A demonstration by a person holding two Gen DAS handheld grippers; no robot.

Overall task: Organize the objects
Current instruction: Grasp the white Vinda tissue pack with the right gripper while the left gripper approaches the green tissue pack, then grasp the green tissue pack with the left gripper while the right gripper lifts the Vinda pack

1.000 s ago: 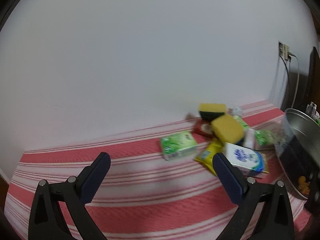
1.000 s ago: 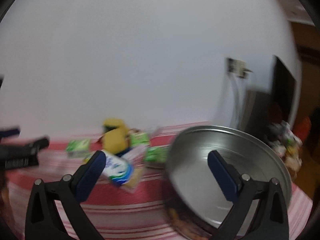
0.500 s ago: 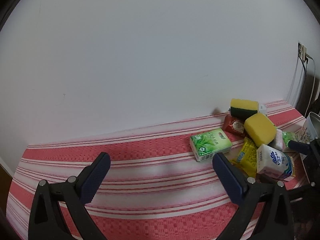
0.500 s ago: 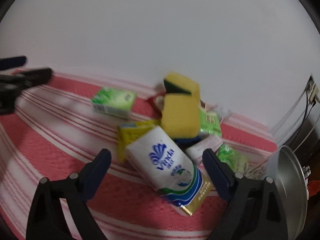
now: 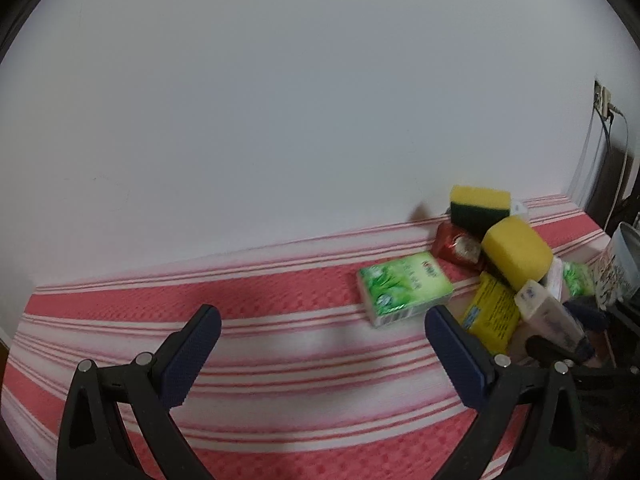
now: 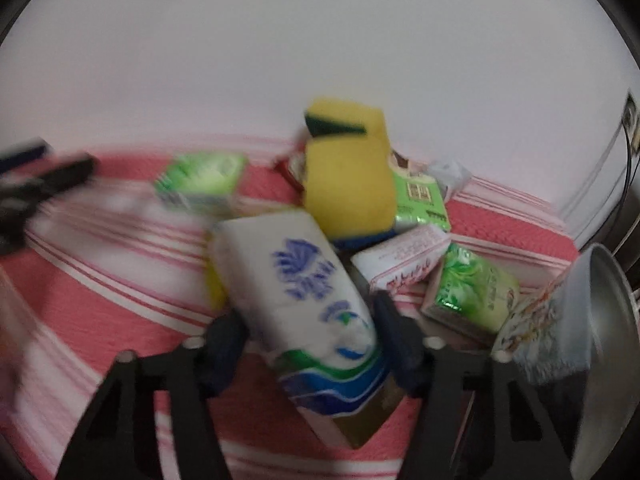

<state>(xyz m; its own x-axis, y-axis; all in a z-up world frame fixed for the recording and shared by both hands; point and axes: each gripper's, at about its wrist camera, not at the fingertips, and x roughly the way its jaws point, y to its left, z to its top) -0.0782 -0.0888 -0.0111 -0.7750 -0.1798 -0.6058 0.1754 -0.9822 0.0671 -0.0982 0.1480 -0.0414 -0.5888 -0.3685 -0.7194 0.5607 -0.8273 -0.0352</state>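
Note:
A pile of small goods lies on the red striped cloth (image 5: 280,320) by the wall. My right gripper (image 6: 312,344) has closed on the white and blue tissue pack (image 6: 304,288), one finger on each side of it; the pack also shows in the left wrist view (image 5: 548,316). Behind it are a yellow sponge (image 6: 348,184), a green tissue pack (image 6: 200,176), a white and red packet (image 6: 404,256) and a green packet (image 6: 472,296). My left gripper (image 5: 320,344) is open and empty above the cloth, left of the green tissue pack (image 5: 404,288).
A metal bowl (image 6: 608,344) stands at the right, also seen in the left wrist view (image 5: 628,256). A second yellow and green sponge (image 5: 480,204) and a red packet (image 5: 456,244) lie against the white wall. A wall socket (image 5: 602,100) with cables is at far right.
My right gripper moved in over the pile and closed around the white and blue tissue pack. My left gripper shifted slightly, staying open.

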